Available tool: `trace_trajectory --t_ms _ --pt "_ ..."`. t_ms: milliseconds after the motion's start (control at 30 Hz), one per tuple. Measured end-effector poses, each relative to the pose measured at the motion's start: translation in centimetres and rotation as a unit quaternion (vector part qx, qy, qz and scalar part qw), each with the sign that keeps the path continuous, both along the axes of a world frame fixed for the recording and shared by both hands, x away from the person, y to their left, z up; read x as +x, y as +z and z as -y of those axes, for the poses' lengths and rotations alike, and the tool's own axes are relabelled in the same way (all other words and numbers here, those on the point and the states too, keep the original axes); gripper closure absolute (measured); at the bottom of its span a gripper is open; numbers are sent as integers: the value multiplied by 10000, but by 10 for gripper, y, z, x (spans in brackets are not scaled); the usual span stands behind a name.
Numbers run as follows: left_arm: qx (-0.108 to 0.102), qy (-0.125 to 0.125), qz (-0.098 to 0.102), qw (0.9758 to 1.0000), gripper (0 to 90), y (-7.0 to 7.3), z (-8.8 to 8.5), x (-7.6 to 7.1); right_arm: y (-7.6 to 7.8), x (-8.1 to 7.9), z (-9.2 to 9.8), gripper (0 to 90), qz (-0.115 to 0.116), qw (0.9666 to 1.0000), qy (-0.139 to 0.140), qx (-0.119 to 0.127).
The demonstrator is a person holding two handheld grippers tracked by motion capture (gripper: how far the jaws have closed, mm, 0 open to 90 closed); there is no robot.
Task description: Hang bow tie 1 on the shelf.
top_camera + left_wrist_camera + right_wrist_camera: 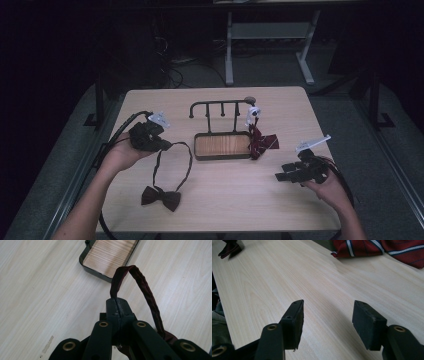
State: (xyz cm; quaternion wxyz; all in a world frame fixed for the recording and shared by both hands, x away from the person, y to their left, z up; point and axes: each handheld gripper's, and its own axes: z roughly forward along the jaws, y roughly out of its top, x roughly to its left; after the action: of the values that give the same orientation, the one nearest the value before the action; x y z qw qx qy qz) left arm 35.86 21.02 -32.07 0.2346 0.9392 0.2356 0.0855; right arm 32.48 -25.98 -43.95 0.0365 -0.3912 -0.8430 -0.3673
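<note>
In L gripper (117, 305): bow tie strap (147, 293).

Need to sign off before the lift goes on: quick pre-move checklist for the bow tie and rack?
1. Left claw shut on the strap: ok.
2. Strap clear of the tray: ok.
3. Bow tie off the table: not ok, the bow lies on it.
4. Right claw open, nothing between its jaws: ok.
5. Free hook on the rack: ok; striped tie hangs at its right end.
6. Strap untwisted: cannot tell.
</note>
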Motion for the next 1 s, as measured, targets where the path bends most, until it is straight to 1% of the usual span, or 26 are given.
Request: trace_trajectory --t_ms 133,400,467,700,733,767,833,900,933,1000 --pt "39 -64 13 10000 899 4 2 -2 1 0 1 424 20 10000 -39 24" --pt "90 -144 61 9998 899 11 2 -3 1 0 2 424 21 10000 -17 11" --pt "105 -167 56 9998 899 13 2 -3 1 0 1 422 9 10000 -33 -44" --pt "98 -229 72 9997 899 19 3 -6 2 0 -1 421 36 10000 -40 -58" --pt "87 -209 73 9997 899 19 4 -6 2 0 -2 421 42 10000 -31 -69" --pt "124 -226 73 9996 899 21 3 -6 2 0 -1 421 39 10000 -26 -74" --pt "86 -209 80 9997 899 22 3 -7 2 0 -1 421 39 10000 -27 -77" --pt "159 -241 79 9996 899 25 3 -6 2 0 -2 421 39 10000 -17 -78" --pt "130 -217 88 9996 899 26 3 -6 1 0 -2 421 40 10000 -11 -78" --pt "177 -259 99 9995 899 29 3 -6 1 0 -2 421 37 10000 -6 -84"
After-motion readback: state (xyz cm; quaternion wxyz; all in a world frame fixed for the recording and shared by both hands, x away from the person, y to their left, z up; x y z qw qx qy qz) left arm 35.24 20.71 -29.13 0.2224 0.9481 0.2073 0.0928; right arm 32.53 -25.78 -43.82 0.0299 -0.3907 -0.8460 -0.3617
